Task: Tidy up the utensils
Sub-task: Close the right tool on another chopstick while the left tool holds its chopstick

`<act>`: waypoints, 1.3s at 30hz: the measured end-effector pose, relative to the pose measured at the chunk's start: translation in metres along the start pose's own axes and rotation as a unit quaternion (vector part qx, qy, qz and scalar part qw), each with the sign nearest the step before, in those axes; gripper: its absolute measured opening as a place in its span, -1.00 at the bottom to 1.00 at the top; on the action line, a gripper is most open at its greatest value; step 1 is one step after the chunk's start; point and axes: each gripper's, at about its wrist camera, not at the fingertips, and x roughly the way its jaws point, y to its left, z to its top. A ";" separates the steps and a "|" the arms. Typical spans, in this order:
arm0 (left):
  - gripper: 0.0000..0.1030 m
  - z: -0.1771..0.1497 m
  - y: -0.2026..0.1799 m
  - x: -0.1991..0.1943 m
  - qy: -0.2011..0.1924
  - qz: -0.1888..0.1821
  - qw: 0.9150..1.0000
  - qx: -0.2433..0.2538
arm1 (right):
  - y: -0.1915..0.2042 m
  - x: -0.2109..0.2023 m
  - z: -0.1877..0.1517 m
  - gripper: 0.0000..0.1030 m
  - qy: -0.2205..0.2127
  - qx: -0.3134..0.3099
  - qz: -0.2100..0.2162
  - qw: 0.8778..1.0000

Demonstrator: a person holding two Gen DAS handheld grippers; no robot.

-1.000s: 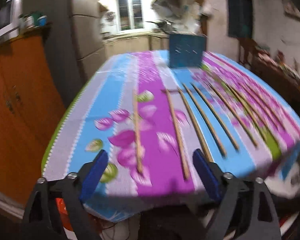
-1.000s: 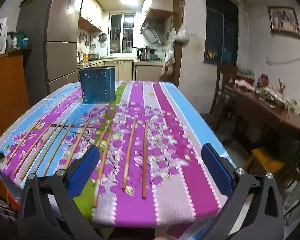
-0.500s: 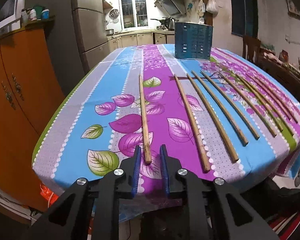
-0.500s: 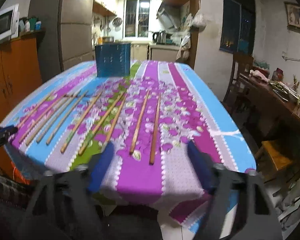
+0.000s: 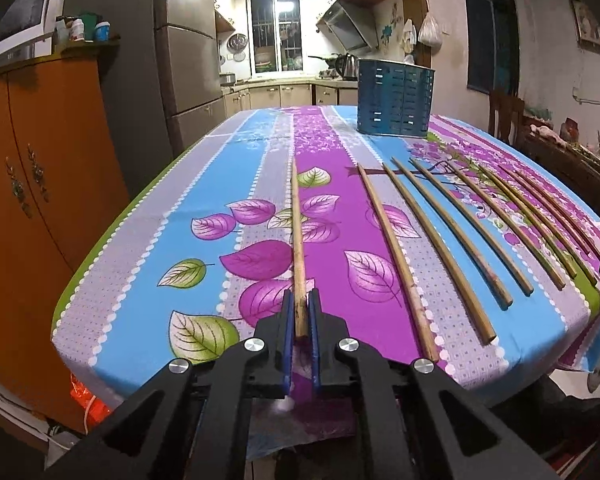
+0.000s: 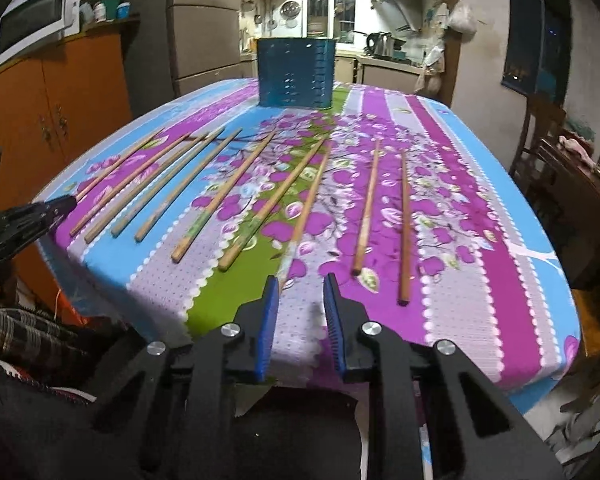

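Several wooden chopsticks lie side by side on the flowered tablecloth (image 5: 180, 216). A blue slotted utensil holder (image 5: 396, 98) (image 6: 296, 74) stands upright at the far end. My left gripper (image 5: 301, 300) is shut on the near end of the leftmost chopstick (image 5: 298, 232), which still rests on the cloth. It also shows at the left edge of the right wrist view as the left gripper (image 6: 40, 212). My right gripper (image 6: 302, 280) is closing over the near table edge. The near end of a middle chopstick (image 6: 300, 224) reaches just to its left fingertip, and neither pad presses it.
An orange cabinet (image 5: 40, 180) and a grey fridge (image 5: 188, 60) stand left of the table. A wooden chair (image 6: 540, 132) and a cluttered side table (image 6: 580, 184) are on the right. A plaid sleeve (image 6: 20, 332) shows at lower left.
My left jaws went from wide open to shut on the leftmost chopstick's near end. My right jaws narrowed a lot, and that gripper sank toward the table's near edge.
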 end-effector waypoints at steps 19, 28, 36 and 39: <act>-0.84 -0.013 -0.006 -0.006 -0.035 -0.004 0.999 0.027 | 0.018 0.010 -0.016 -0.79 -0.037 0.037 -0.033 0.998; -0.84 -0.015 -0.013 -0.006 -0.045 0.016 0.997 0.057 | 0.019 0.010 -0.016 -0.25 -0.036 0.044 -0.036 0.998; -0.83 -0.018 -0.015 -0.009 -0.048 0.023 0.997 0.063 | 0.021 0.011 -0.014 -0.35 -0.036 0.045 -0.030 0.998; -0.83 -0.019 -0.014 -0.010 -0.050 0.020 0.997 0.063 | 0.024 0.012 -0.014 -0.36 -0.036 0.044 -0.031 0.998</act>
